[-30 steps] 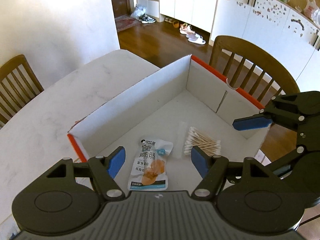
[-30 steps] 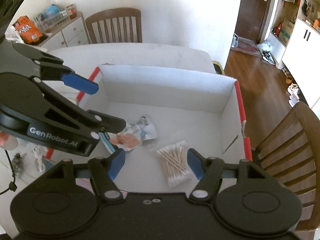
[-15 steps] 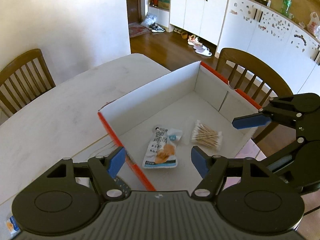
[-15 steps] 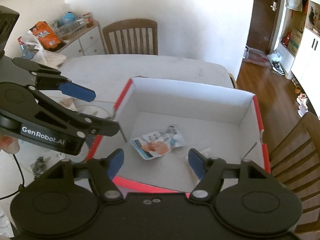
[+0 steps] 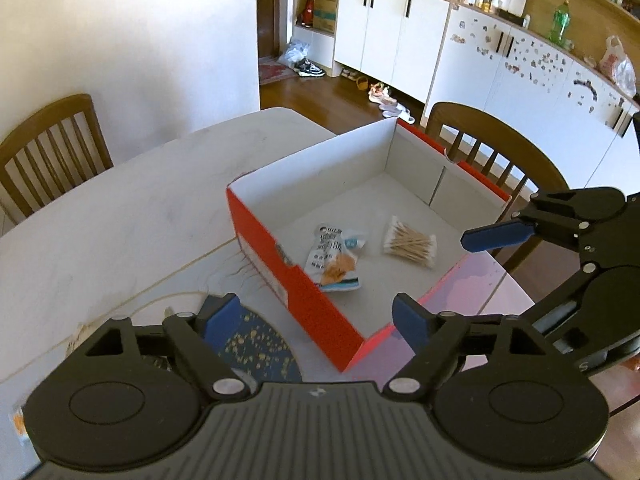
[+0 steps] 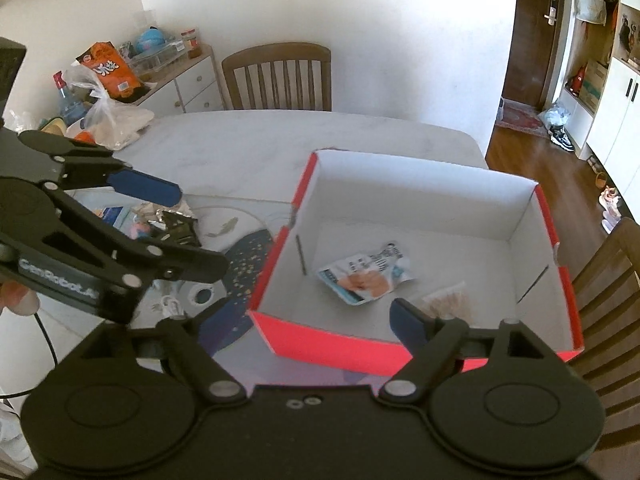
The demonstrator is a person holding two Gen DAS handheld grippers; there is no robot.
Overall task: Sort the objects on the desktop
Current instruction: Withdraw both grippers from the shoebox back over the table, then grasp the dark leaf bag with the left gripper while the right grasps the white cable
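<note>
A: Item 1, red box (image 5: 304, 292): sitting on the desk (image 5: 120, 216), open top, white inside. Contents?

B: 2 things are lying on its floor: a snack packet (image 5: 334, 260) near the left wall, and a bundle of cotton swabs (image 5: 410, 242) just beside it on the right, apart from it.

A: Item 2, tongs?

B: The left tongs (image 5: 316, 318) are hanging spread wide and carrying nothing, above the near corner of the box. The right tongs (image 6: 304, 318) are likewise gaping and empty, over the box's near wall.

A: Step in hand?

B: By my reading, both are sitting between placements, with nothing gripped. Unsorted stock is lying to the left of the box: a crumpled foil wrapper (image 6: 172, 220), a small blue-and-white item (image 6: 114, 216), and oddments by a dark speckled mat (image 6: 244, 264).

A: Next move?

B: Likely 1 pair of tongs is needing to travel left to that clutter, straddle 1 piece, and close on it low against the desk.
</note>
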